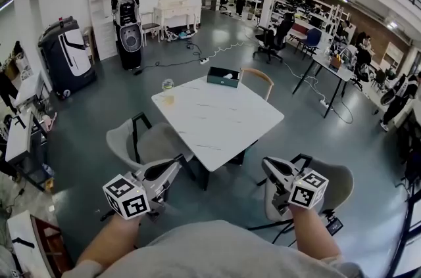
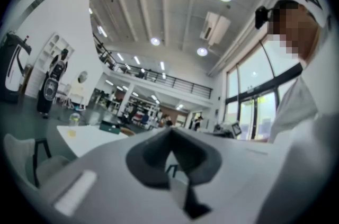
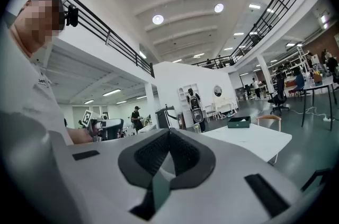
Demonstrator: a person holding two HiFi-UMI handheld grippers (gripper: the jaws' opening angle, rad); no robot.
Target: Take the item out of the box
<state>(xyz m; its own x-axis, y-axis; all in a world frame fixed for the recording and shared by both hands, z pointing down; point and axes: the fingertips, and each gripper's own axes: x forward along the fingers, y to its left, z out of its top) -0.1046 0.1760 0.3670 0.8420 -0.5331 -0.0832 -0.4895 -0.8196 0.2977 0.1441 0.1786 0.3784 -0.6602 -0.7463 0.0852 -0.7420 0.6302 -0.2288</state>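
A dark green box (image 1: 223, 77) with something white showing at its top sits at the far edge of the white table (image 1: 217, 122). Both grippers hang close to my body, well short of the table and nowhere near the box. My left gripper (image 1: 176, 163) is over a grey chair, jaws together and empty. My right gripper (image 1: 266, 165) is also shut and empty. In the left gripper view the left gripper (image 2: 170, 130) points level, with the box (image 2: 110, 127) small and far off. The right gripper (image 3: 169, 132) sees the box (image 3: 239, 122) on the table to its right.
A grey chair (image 1: 141, 142) stands at the table's near left, another grey chair (image 1: 339, 181) under my right hand, and a wooden chair (image 1: 258, 76) behind the box. A small glass (image 1: 168, 84) stands on the table's left corner. A robot (image 1: 128, 27) and a black-and-white machine (image 1: 62, 56) stand beyond.
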